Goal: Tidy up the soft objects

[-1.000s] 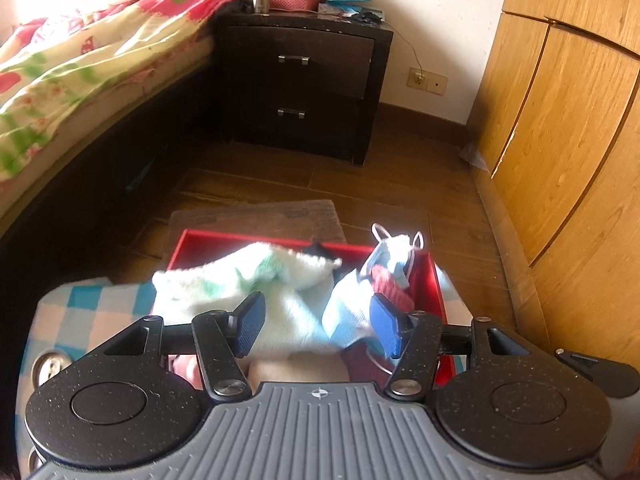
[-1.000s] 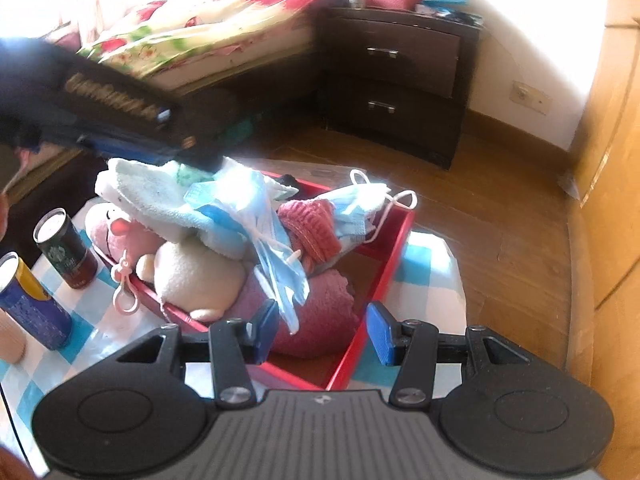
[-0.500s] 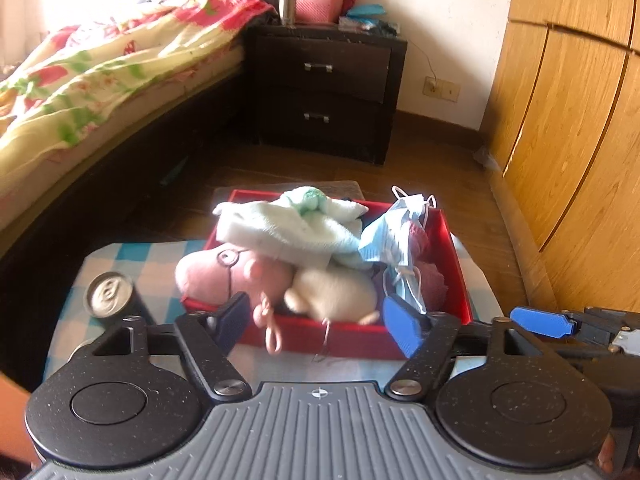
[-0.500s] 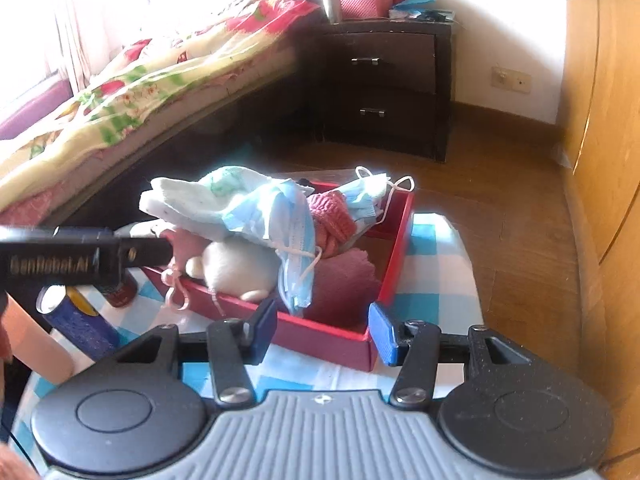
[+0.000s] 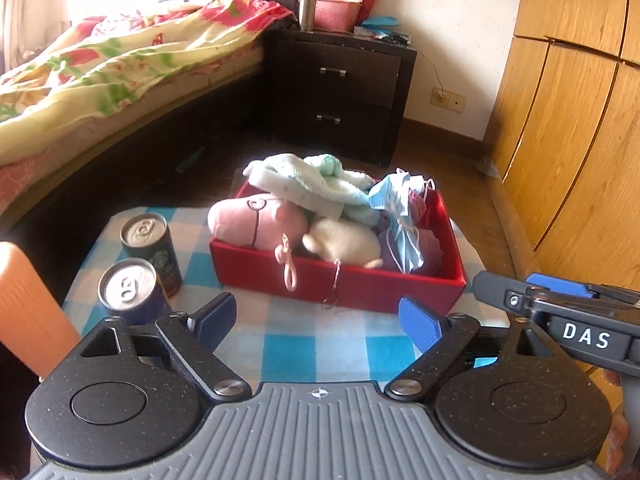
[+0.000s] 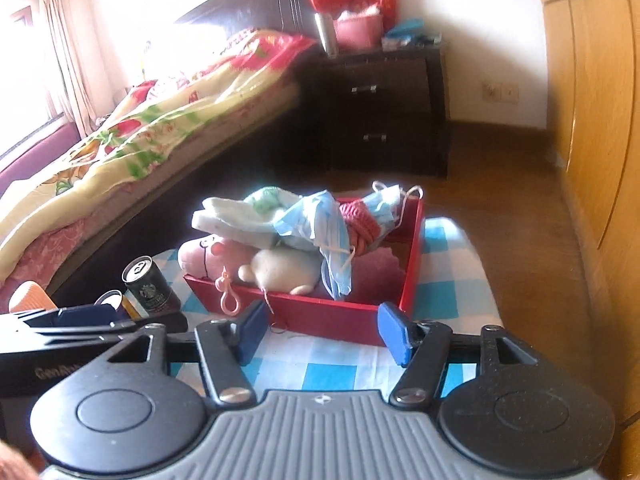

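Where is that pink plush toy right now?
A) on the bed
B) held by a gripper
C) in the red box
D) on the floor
C: the pink plush lies in the red box under a towel, and both grippers are open and empty.

— What sort of place is this?

— A home bedroom. A bed [image 5: 120, 68] runs along the left with a rumpled floral quilt [image 6: 160, 120] in yellow, red and green.

— Anything besides the bed?

— A dark two-drawer nightstand [image 5: 340, 92] at the far end, carrying a steel flask [image 5: 307, 8] and a pink basket [image 5: 338, 14]. A wall socket [image 5: 448, 99] sits right of it, a wooden wardrobe [image 5: 568, 120] fills the right side, and the floor [image 6: 500, 184] is wood planks.

— And nearer?

— A small table [image 5: 304, 340] under a blue-and-white checked cloth, with curtains [image 6: 64, 52] at a bright window far left.
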`<state>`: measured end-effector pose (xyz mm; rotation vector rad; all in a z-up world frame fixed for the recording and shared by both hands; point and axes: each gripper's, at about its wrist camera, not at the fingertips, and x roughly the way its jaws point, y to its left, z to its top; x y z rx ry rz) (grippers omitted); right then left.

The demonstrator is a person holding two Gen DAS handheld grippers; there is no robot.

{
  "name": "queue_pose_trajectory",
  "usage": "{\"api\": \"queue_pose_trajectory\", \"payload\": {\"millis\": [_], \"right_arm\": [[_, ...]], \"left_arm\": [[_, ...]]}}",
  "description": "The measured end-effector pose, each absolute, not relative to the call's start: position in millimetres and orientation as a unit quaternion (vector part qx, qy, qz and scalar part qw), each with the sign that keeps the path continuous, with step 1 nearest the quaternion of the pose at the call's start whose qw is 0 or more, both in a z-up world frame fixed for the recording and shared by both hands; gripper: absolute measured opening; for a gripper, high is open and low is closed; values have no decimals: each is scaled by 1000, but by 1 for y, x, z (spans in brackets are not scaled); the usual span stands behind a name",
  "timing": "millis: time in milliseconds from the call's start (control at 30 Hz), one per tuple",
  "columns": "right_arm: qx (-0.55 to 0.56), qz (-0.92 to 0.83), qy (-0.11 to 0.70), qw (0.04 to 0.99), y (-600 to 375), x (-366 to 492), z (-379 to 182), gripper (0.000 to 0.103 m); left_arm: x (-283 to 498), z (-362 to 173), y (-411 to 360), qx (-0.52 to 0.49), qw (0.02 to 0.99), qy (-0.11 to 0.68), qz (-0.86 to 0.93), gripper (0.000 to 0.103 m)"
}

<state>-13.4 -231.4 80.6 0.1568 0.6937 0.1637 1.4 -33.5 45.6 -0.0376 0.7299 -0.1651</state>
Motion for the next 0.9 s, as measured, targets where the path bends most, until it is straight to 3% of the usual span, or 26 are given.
{"api": "queue_pose_trajectory", "payload": {"millis": [667,900], "right_arm": [[79,82,330,937,-224,-24,78,43],[20,64,319,945,-204,-25,73,43]], "left_arm": [[-4,32,-18,-36,930,362,-53,89],[-3,27,-16,-41,929,364,-44,89]]}}
